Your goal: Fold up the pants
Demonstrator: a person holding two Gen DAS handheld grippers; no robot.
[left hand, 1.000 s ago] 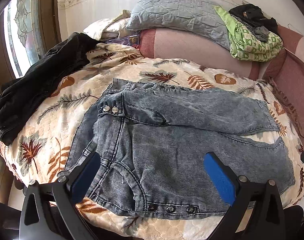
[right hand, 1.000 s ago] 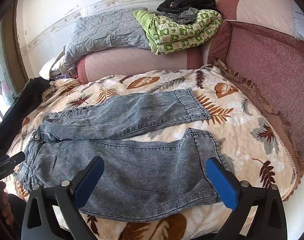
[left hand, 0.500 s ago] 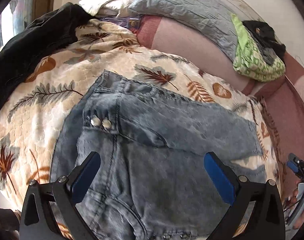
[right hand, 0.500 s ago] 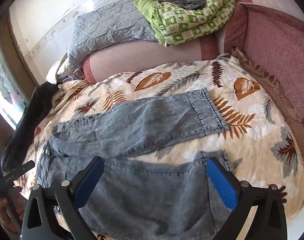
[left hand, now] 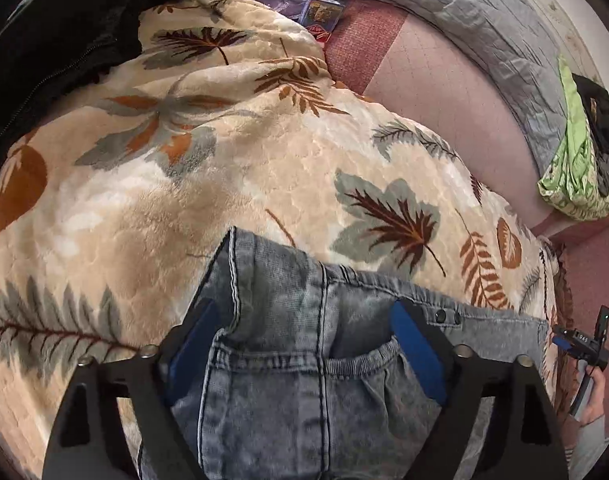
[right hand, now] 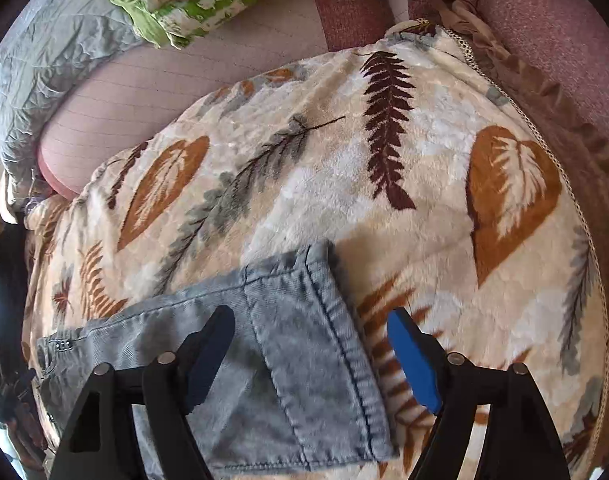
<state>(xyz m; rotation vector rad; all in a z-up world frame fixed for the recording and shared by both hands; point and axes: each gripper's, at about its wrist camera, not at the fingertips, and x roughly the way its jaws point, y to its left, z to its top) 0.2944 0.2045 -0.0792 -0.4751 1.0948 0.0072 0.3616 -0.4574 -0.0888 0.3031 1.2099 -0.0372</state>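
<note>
My left hand-held gripper (left hand: 304,354) is wide open, one finger on each side of the waistband corner of the jeans (left hand: 312,380), gripping nothing. My right hand-held gripper (right hand: 310,354) is open just as wide, straddling the hem of the far leg without closing on it. The jeans lie flat on the leaf-print blanket (right hand: 344,168) over the bed.

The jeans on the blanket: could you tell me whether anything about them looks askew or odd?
Nothing stands out. The jeans lie flat on the leaf-print blanket, with the hem intact; only ordinary wrinkles show.
</note>
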